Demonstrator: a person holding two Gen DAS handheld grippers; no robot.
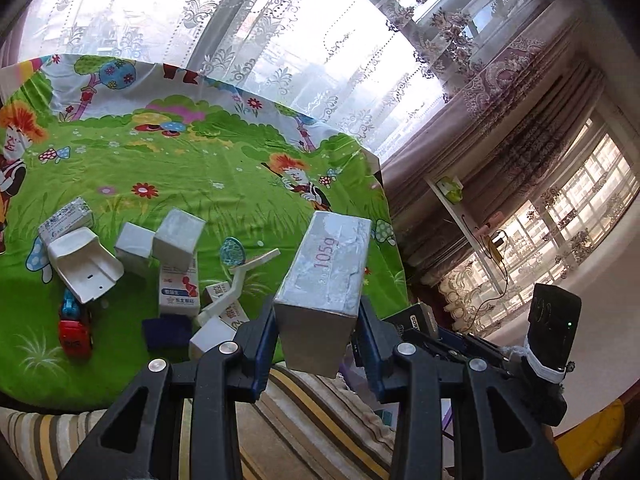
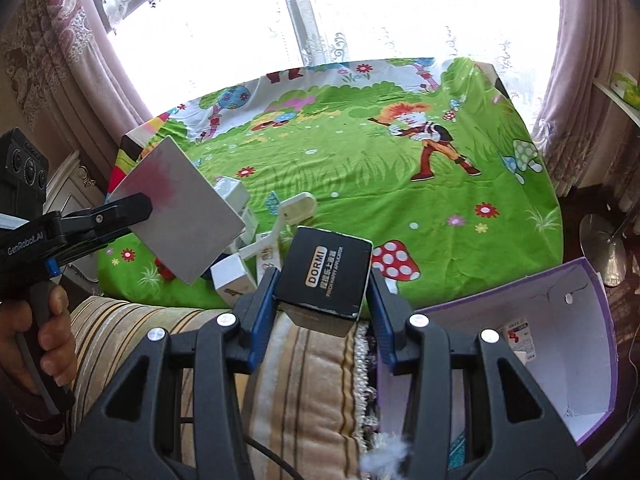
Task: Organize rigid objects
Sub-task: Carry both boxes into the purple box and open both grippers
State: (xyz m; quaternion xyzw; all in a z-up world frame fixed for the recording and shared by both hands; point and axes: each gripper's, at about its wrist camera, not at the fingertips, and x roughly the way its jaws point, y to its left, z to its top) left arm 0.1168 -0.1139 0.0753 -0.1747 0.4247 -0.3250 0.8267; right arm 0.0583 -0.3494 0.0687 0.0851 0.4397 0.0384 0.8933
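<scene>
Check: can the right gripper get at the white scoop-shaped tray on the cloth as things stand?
Probably not: the right gripper is shut on the black DORMI box, and the white tray lies among cartons on the far left side.

Bright window (image 2: 304, 8) behind lace curtains (image 1: 280, 40); cartoon-print green tablecloth (image 2: 360, 184) covers the table.

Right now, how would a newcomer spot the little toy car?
Start at the green cartoon-print cloth and find the cluster of white cartons near its front edge. Just left of them lies the small red-and-blue toy car, the only vehicle among plain boxes.
</scene>
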